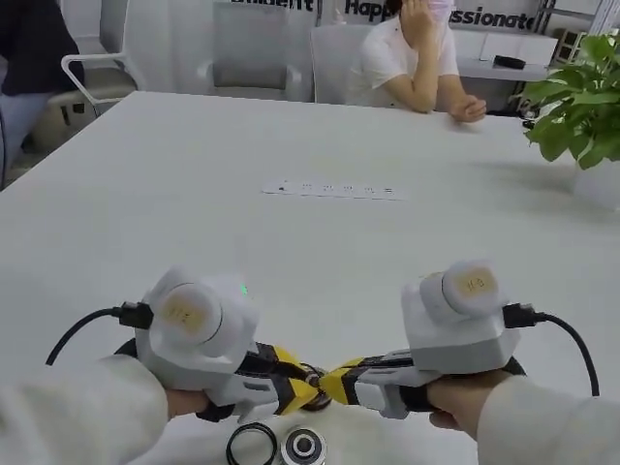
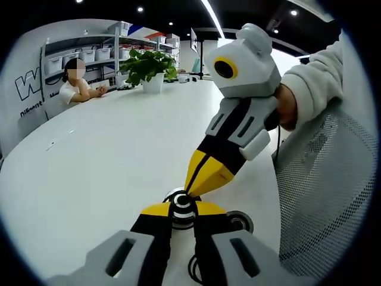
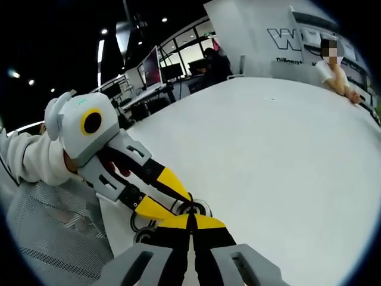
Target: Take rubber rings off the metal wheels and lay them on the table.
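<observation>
The white tabletop [image 1: 291, 145] runs wide and mostly bare ahead of me, and all the work sits at its near edge, close to my body. My left tool [image 2: 180, 208] is clenched on a metal wheel [image 3: 195, 208], one yellow tip on each side of it, holding it just above the surface. My right tool [image 3: 191, 220] meets it nose to nose, its tips pinched together against that wheel's rim; I judge it is after the rubber there, though I cannot tell whether it has any of it between the tips. Below the two tools a bare wheel [image 1: 303, 448] rests on the tabletop, shiny and with no black band that I can see round it. Just beside it, to its left in the head view, a loose ring [image 1: 230, 446] lies flat. So I reckon one wheel is done and its rubber laid down as asked, while the wheel in my grip has yet to be stripped and its ring set beside the first; whether more wheels wait I cannot say
</observation>
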Available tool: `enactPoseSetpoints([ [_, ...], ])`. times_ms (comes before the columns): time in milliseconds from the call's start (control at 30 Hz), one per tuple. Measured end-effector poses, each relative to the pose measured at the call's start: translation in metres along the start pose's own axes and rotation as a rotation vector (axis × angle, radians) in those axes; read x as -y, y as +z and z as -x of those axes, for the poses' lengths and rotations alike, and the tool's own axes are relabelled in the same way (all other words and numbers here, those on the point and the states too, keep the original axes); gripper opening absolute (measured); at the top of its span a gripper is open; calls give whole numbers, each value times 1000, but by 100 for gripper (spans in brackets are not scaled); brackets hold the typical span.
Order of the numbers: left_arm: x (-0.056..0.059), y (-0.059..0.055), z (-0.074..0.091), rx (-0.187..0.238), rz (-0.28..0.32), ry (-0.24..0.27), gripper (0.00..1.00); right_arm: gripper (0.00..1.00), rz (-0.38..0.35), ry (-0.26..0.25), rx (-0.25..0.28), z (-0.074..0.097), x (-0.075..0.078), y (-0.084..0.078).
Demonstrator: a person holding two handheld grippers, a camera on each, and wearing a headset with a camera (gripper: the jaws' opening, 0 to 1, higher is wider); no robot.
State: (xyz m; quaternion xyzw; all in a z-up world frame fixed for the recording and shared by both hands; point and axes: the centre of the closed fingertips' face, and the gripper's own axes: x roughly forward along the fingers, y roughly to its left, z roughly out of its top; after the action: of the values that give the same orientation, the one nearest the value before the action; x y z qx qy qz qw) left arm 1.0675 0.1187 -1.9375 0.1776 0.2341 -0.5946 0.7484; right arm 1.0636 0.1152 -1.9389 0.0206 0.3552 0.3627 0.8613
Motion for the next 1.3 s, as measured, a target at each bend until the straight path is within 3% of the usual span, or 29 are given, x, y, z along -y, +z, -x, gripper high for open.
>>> enactPoseSetpoints([
  [200, -1, 12, 8, 29, 33, 0, 12, 0, -19, -13, 4, 2, 4, 1],
  [400, -2, 24, 14, 57, 57, 12, 25, 0, -46, -21, 16, 5, 8, 3],
  [600, -1, 39, 21, 96, 20, 16, 30, 0, -66, -26, 30, 8, 10, 6],
  [800, 2, 45, 32, 94, -46, 6, 48, 0, -95, -26, 51, 11, 10, 11],
  [1033, 3, 56, 48, 116, -78, -1, 54, 0, -128, -35, 78, 17, 14, 16],
  [1300, 5, 53, 69, 120, -89, -11, 58, 0, -184, -17, 128, 23, 13, 27],
])
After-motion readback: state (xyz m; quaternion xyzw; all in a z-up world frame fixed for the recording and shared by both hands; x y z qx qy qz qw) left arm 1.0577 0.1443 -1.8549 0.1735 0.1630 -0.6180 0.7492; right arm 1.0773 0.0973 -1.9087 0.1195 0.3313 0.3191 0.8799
